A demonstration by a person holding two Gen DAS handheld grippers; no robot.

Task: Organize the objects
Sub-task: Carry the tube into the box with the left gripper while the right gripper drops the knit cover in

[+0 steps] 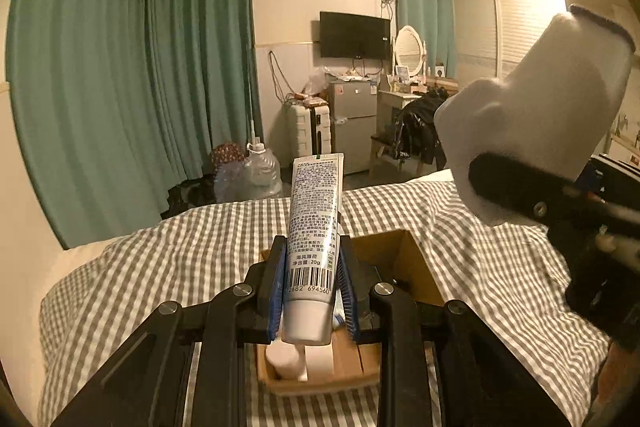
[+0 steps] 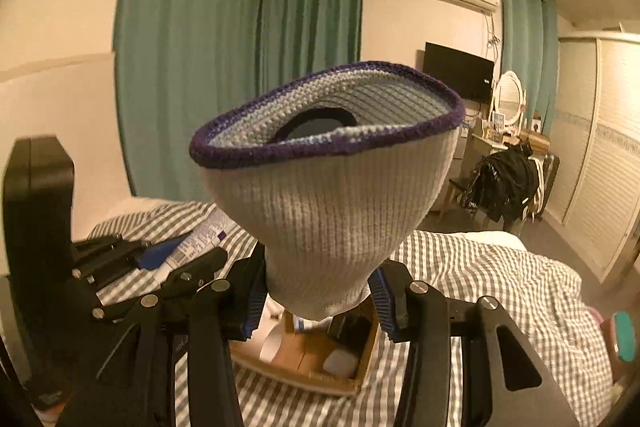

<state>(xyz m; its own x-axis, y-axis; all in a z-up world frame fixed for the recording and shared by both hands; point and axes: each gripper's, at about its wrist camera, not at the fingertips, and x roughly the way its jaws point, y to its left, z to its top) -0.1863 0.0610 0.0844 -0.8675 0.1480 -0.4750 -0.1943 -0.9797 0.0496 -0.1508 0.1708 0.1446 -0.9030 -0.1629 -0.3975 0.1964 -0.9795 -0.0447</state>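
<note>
My left gripper (image 1: 310,287) is shut on a white toothpaste tube (image 1: 314,227), held upright with its cap down over an open cardboard box (image 1: 404,259) on the bed. My right gripper (image 2: 316,301) is shut on a white knitted sock (image 2: 332,195) with a purple rim, its opening up, also above the cardboard box (image 2: 360,375). In the left wrist view the sock (image 1: 532,115) and right gripper show at the right. In the right wrist view the left gripper (image 2: 168,263) and tube (image 2: 200,239) show at the left.
The box holds white items (image 1: 288,359) and sits on a grey-checked bedspread (image 1: 160,287). Beyond the bed are green curtains (image 1: 120,87), water bottles (image 1: 260,175), a small fridge (image 1: 354,123), a TV (image 1: 354,35) and a chair with dark clothes (image 1: 420,127).
</note>
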